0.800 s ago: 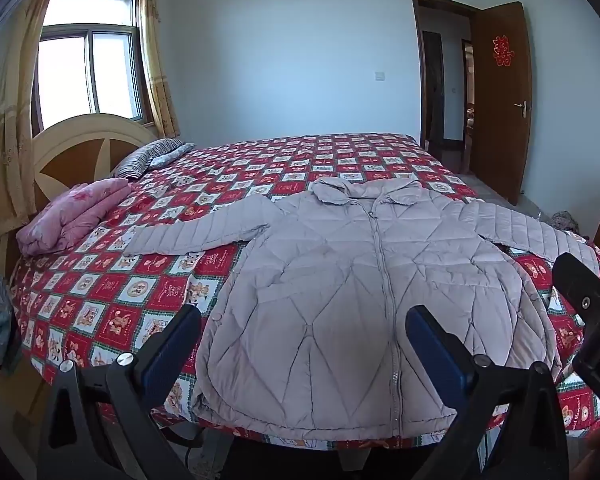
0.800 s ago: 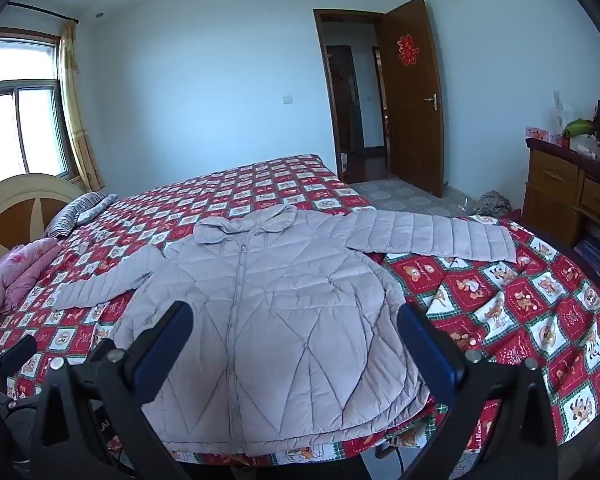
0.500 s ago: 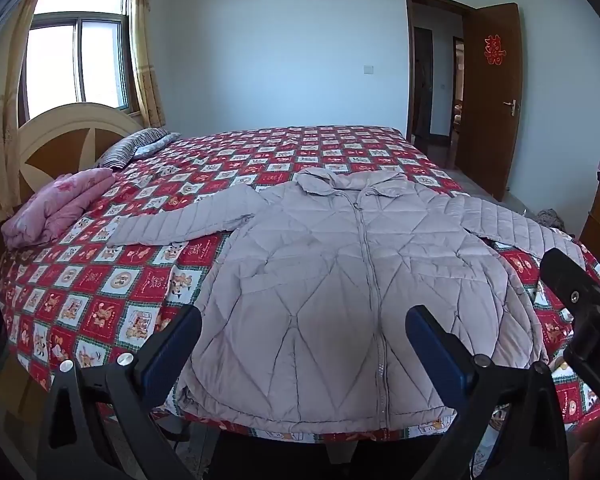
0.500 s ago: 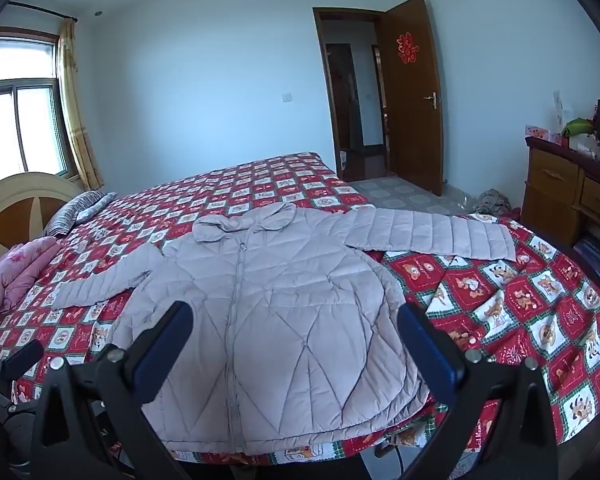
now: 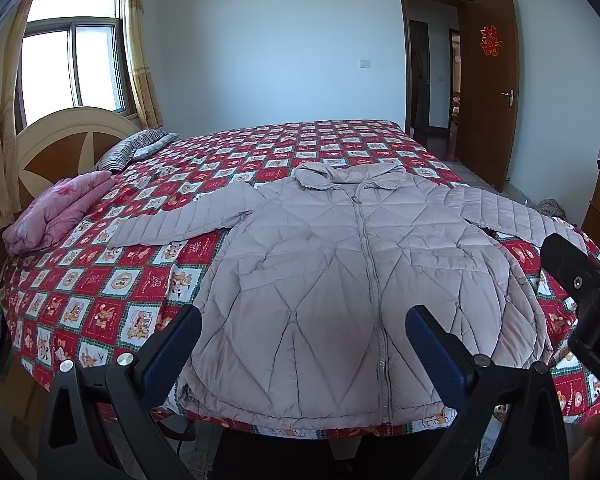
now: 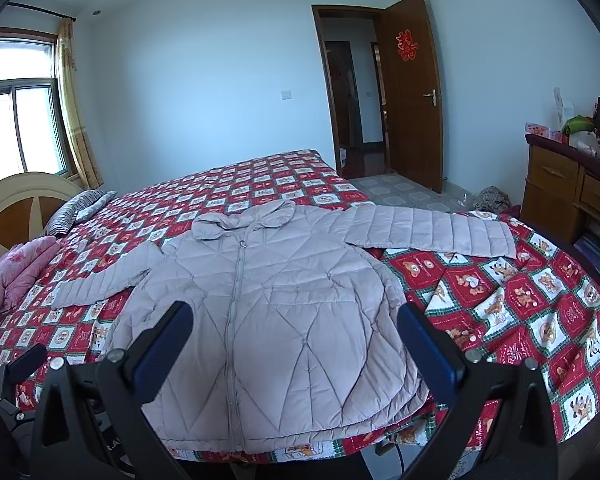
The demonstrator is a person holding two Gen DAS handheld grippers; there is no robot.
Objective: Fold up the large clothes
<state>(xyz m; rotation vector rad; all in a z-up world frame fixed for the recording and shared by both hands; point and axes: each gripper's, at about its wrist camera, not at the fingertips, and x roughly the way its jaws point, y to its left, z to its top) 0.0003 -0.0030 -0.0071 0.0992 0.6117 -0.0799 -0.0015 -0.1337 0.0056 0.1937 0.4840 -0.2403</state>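
pale grey quilted puffer jacket lies face up and zipped on the red patchwork-print bedspread, both sleeves spread out to the sides, hem at the near edge of the bed, just ahead of and below both pairs of fingers. nothing is folded yet, so the step in hand looks like the approach for a first sleeve fold.

the left gripper hangs above the hem with its blue-padded fingers wide apart and nothing between them. the right gripper hovers likewise over the lower front panel, fingers spread and empty. neither touches the cloth.

to do this well, i judge each gripper should travel forward and outward from its fingers to a sleeve: the left sleeve lies ahead and to the left of the left fingers, the right sleeve ahead and to the right of the right fingers. pinch near the cuff, taking both layers of the puffy fabric, since the slick shell may slip from a shallow bite. lift only enough to clear the body, then lay the sleeve across the chest without dragging the jacket toward the bed edge. the folded pink quilt far off to the left is out of the way.
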